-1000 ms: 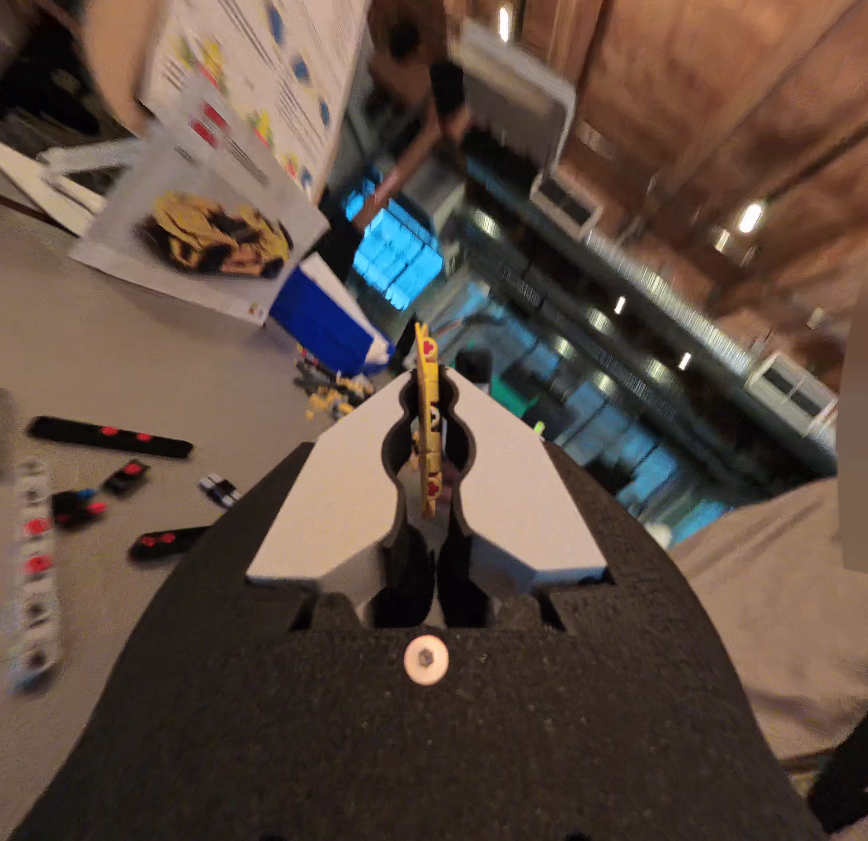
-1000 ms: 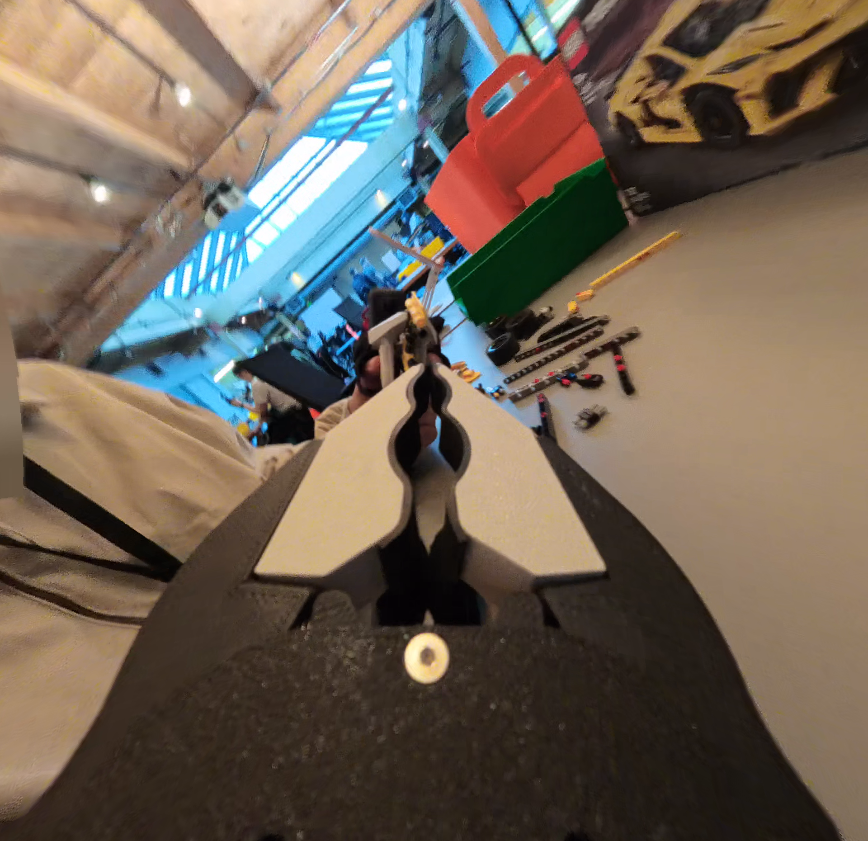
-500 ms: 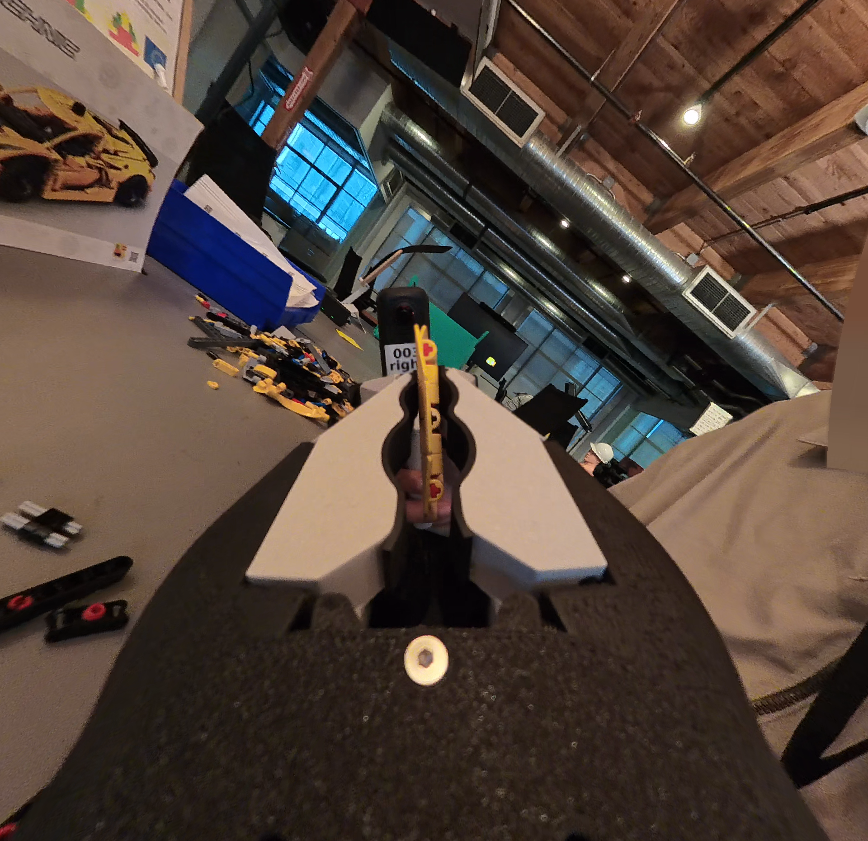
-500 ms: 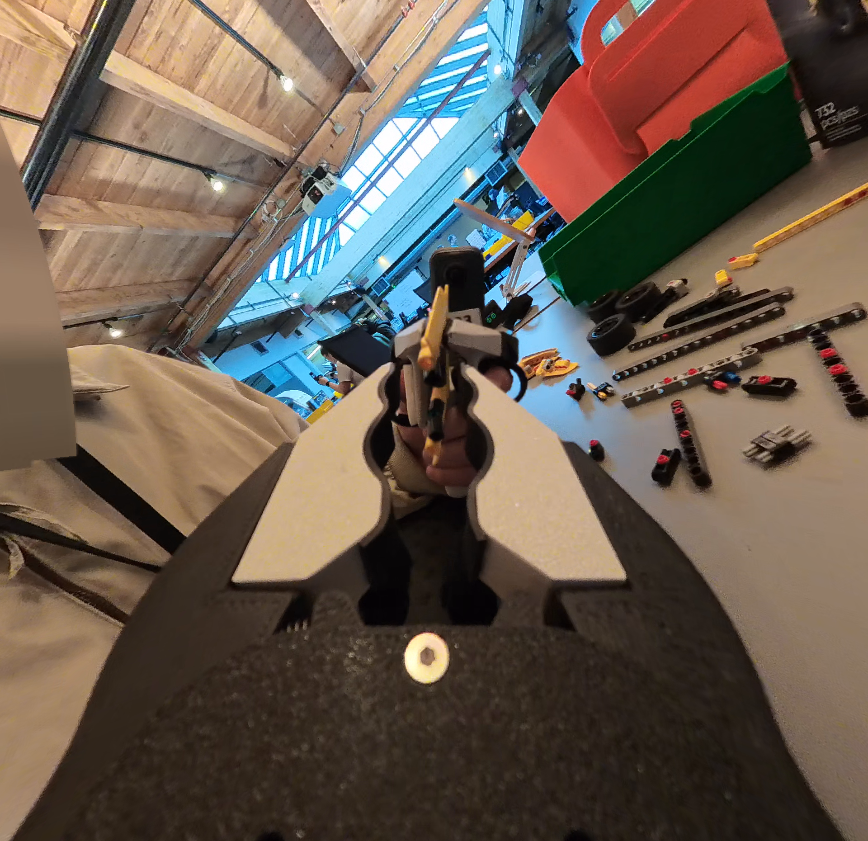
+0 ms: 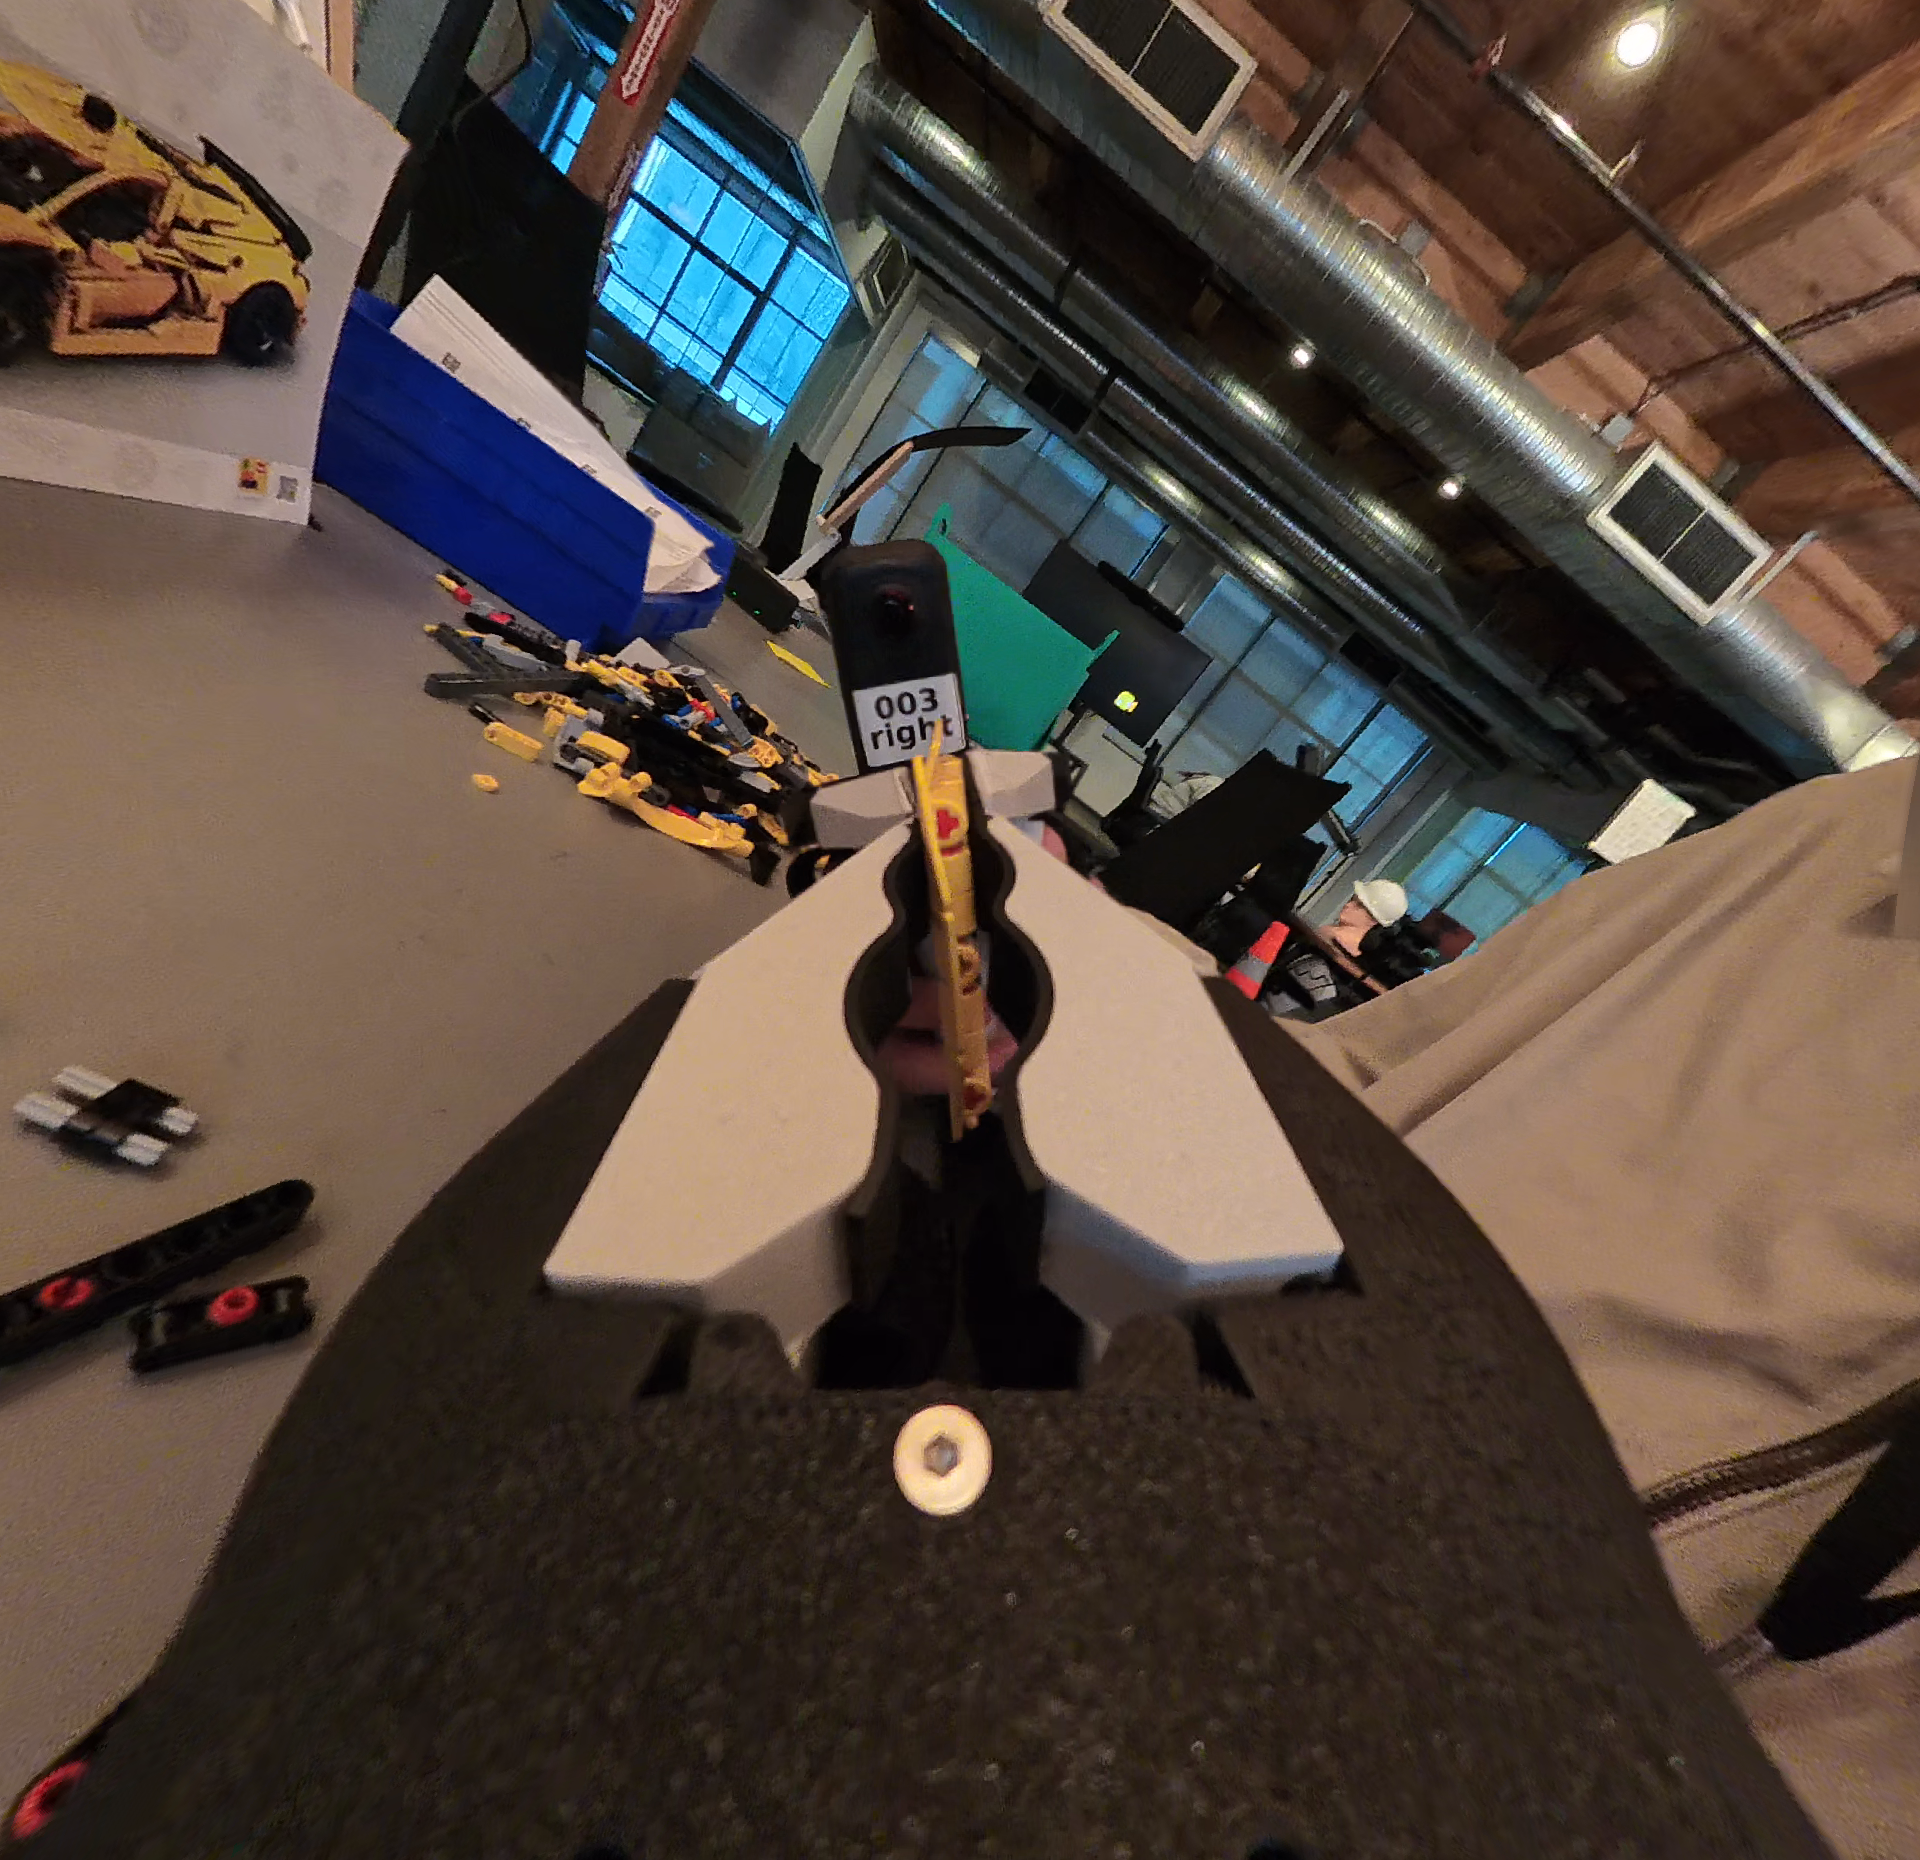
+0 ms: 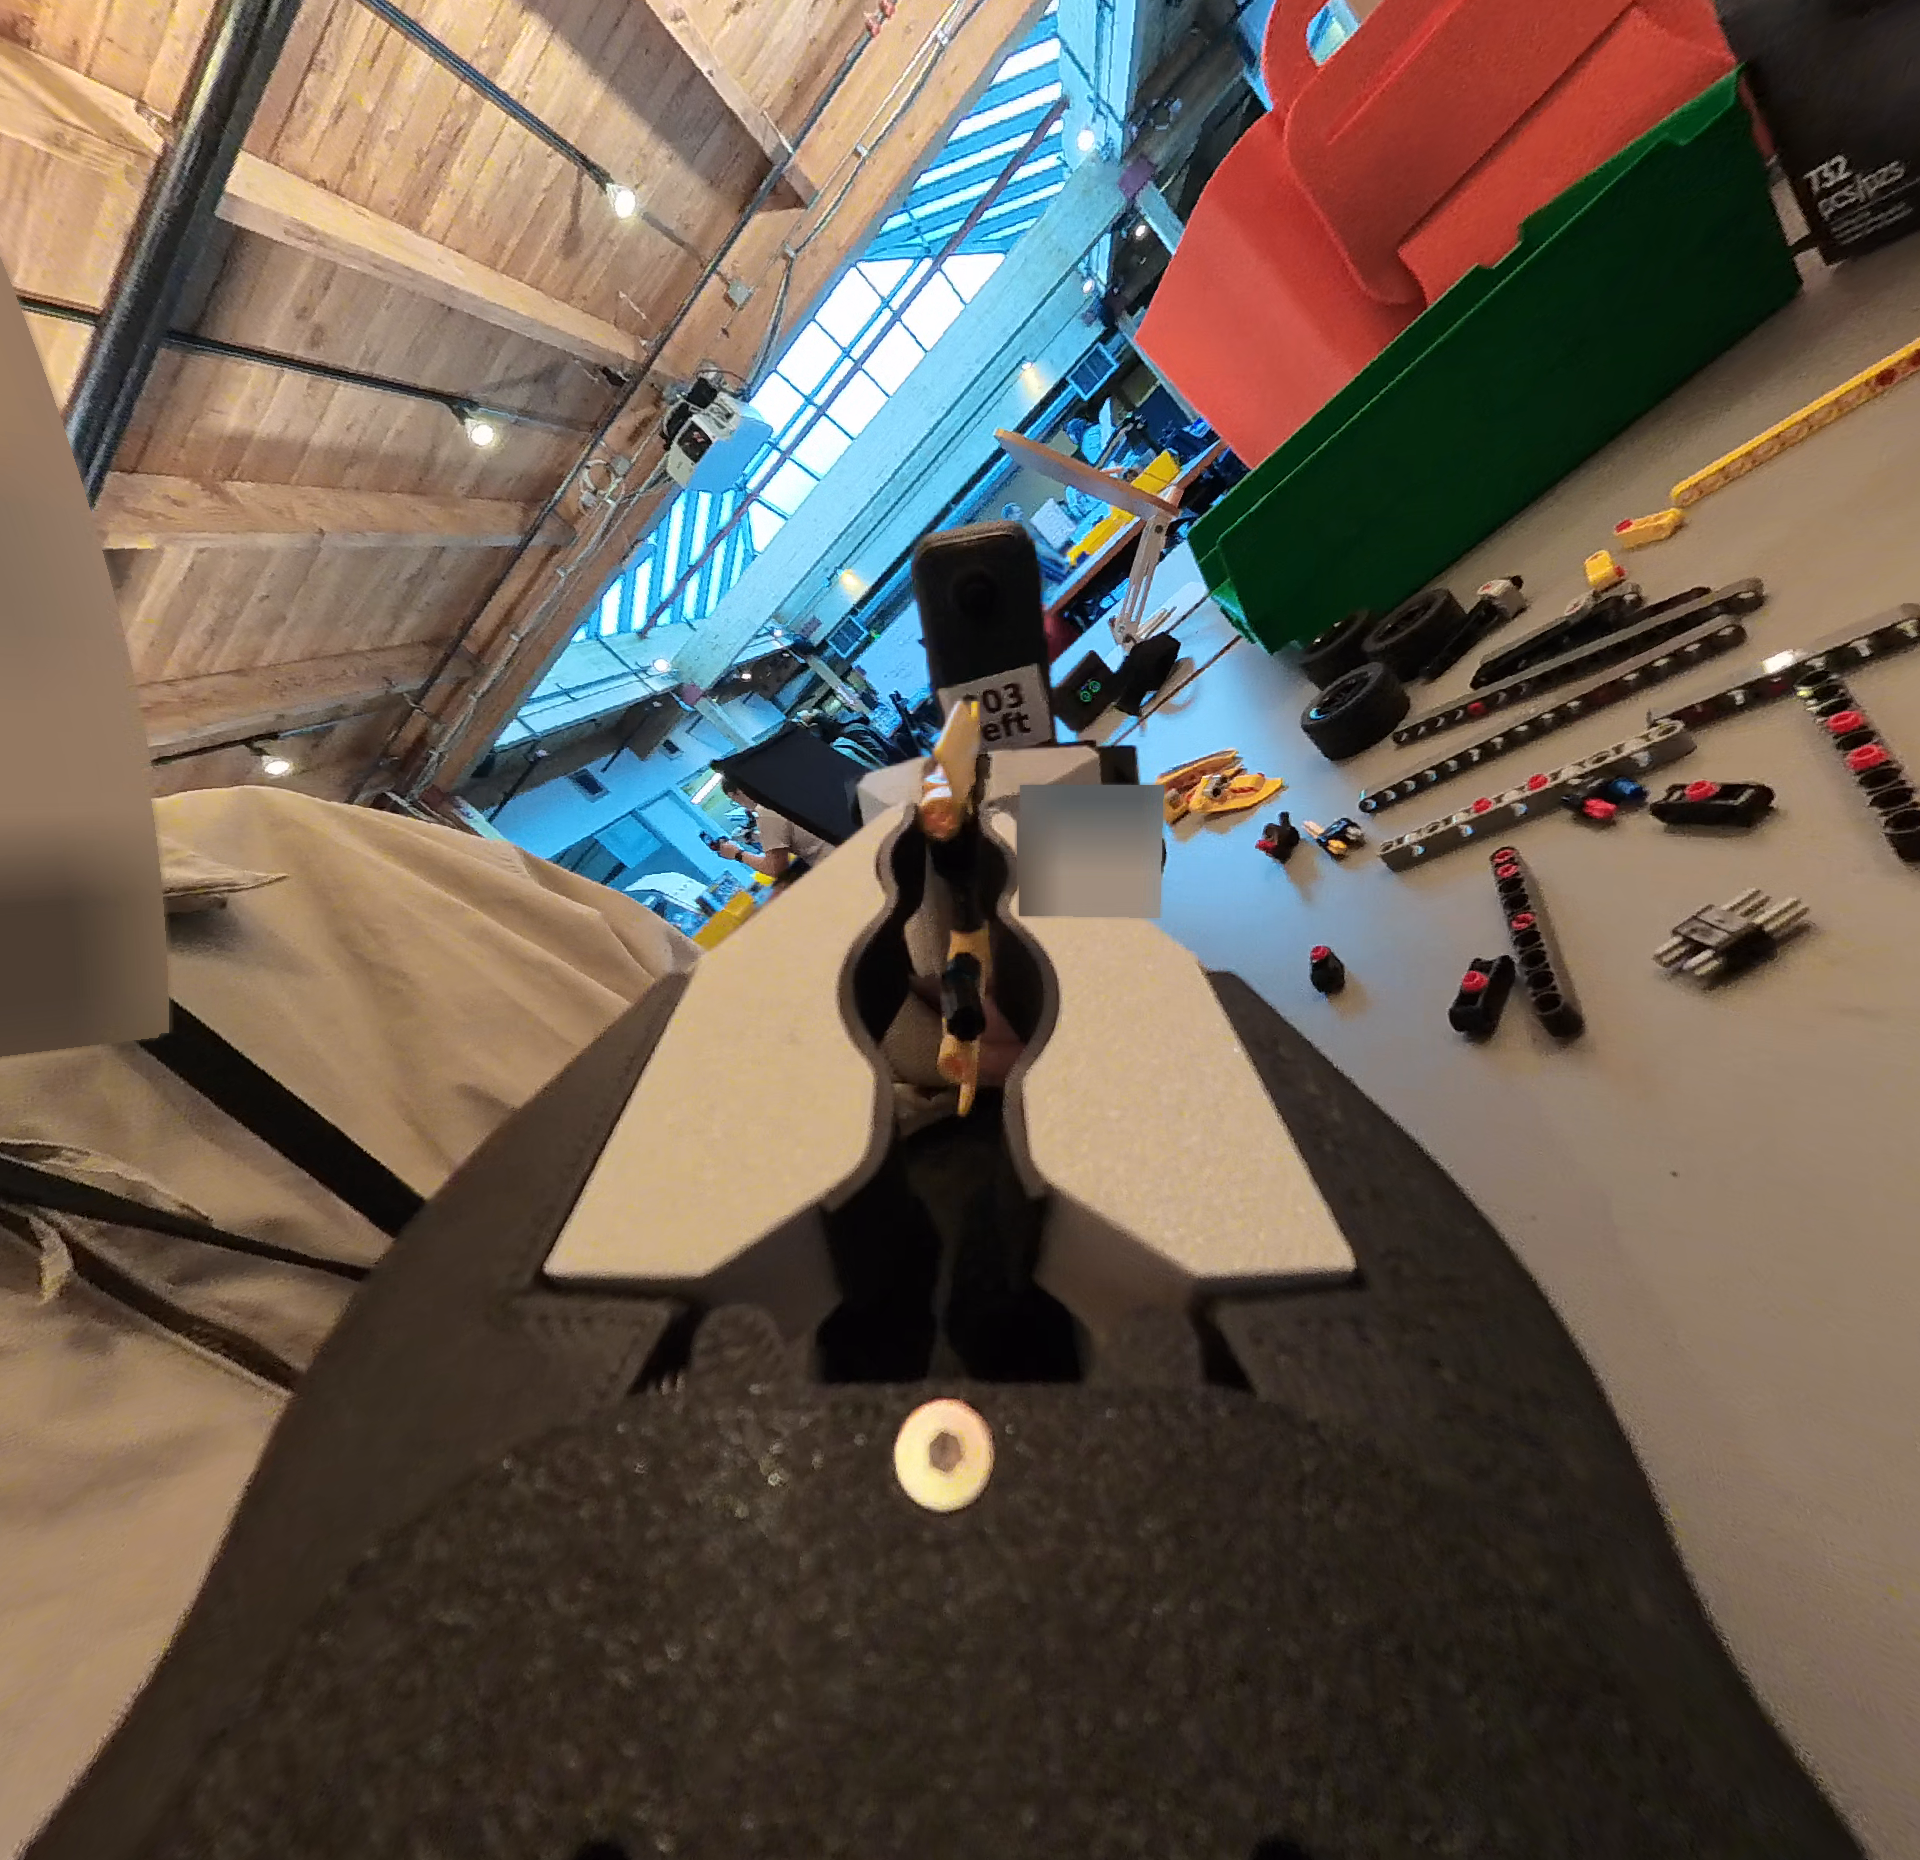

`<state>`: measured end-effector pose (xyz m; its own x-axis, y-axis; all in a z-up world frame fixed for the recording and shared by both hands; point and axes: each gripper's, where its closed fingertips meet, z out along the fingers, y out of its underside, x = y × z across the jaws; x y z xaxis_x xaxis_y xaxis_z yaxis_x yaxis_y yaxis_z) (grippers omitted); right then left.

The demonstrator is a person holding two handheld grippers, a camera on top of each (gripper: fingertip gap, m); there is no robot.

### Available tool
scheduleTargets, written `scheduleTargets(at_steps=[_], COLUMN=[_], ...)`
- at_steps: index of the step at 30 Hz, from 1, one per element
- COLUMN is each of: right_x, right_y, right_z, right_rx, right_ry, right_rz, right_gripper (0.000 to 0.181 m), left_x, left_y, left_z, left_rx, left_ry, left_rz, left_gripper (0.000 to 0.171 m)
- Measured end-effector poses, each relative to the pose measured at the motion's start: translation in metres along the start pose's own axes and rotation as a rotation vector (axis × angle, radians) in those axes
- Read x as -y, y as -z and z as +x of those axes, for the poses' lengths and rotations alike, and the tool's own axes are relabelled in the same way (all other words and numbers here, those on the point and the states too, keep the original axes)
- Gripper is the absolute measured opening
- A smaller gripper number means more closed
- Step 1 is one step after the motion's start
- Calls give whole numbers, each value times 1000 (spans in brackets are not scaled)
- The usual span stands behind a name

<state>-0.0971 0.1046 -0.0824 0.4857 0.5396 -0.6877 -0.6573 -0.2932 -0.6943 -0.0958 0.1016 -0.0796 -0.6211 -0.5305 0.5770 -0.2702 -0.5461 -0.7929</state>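
Yellow beam [image 5: 951,937] sits pinched upright between left tongs [image 5: 940,844].

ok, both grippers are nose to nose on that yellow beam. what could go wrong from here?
1. The left gripper clamps the thin yellow beam edge-on, off the table; a slip would likely drop it.
2. The right gripper has its jaws close around the same beam, tips nearly meeting the left's. A misaligned push could twist it or dislodge the black pin. Whether the right actually grips cannot be told.
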Motion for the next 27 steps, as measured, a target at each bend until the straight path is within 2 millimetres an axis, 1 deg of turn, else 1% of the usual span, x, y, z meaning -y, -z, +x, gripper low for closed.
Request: scheduleTargets(at_steps=[3,7,14,20,23,27], right_x=[-6,-9,-13,-11,-8,-5], right_y=[2,2,3,4,3,1], right_z=[2,4,3,4,7,5], right_rx=[-46,-37,-44,-15,-44,-17], right_ry=[73,35,61,19,51,9], right_rz=[-72,-106,-147,-121,-88,-59], right_gripper=[7,7,7,7,8,8], left_x=[-3,-4,-4,-6,-1,-1], left_y=[1,3,6,4,6,5], left_z=[-1,-3,-1,-3,-6,-4], left_rx=[-2,13,2,-12,-13,-4], left_ry=[15,8,30,69,94,62], left_rz=[-37,-53,-48,-37,-9,-5], left_gripper=[6,5,5,6,6,7])
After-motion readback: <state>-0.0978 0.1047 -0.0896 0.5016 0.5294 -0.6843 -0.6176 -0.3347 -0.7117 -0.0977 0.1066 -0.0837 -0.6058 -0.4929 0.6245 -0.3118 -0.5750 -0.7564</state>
